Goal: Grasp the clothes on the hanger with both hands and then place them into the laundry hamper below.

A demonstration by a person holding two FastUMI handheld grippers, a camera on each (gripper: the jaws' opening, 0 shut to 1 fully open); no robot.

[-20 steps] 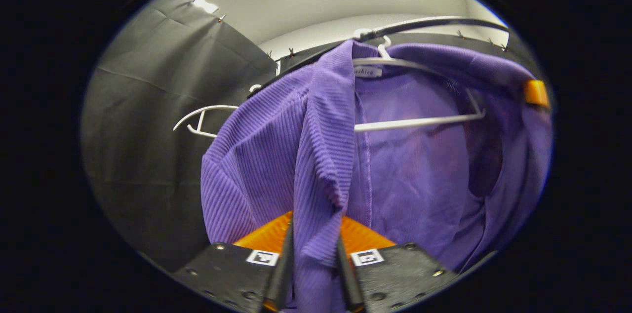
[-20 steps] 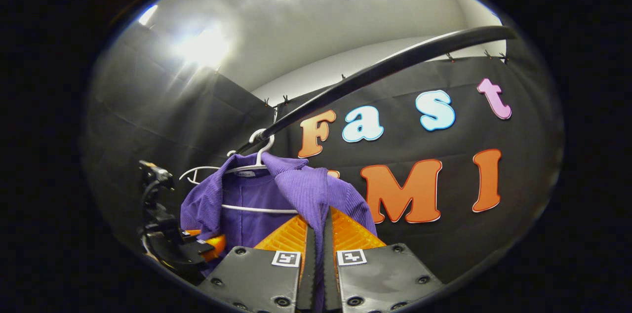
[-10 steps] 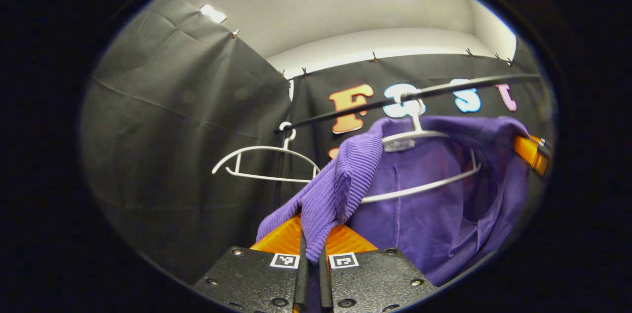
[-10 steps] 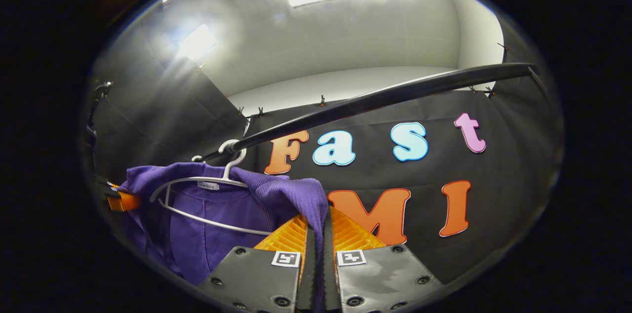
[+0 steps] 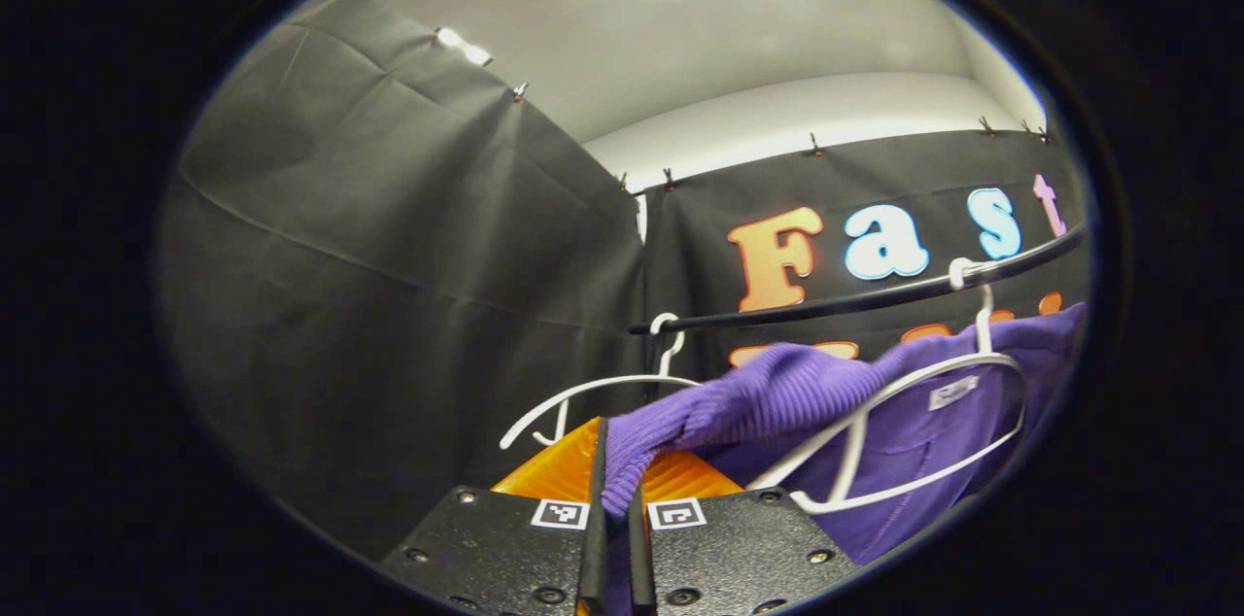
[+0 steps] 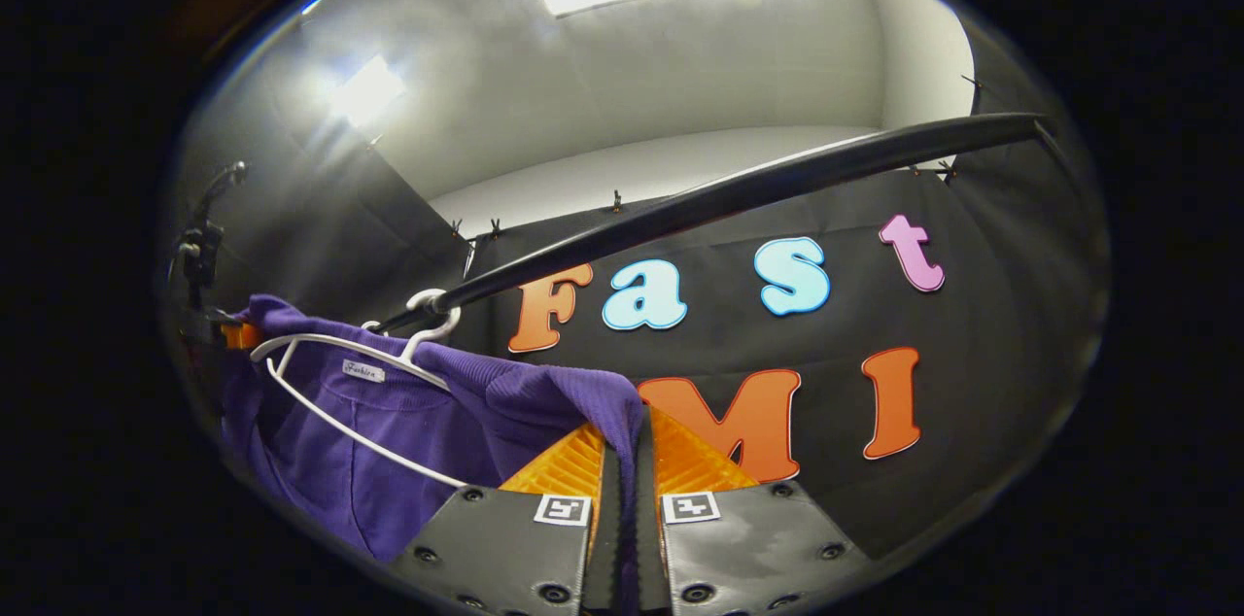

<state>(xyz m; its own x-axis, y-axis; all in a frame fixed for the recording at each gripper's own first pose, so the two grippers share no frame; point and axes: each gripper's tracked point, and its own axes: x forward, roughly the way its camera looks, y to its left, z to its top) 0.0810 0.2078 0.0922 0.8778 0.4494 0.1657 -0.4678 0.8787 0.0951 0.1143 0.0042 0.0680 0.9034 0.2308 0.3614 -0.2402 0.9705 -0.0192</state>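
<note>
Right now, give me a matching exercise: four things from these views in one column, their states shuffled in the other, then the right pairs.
Things:
1. purple sweater
2. empty white hanger
3. black rail
4. left gripper

States:
A. hangs bare on the rail
B. shut on purple knit
C. carries two hanger hooks
D. stretched between both grippers

Pairs: 1-D, 2-A, 3-C, 4-B
</note>
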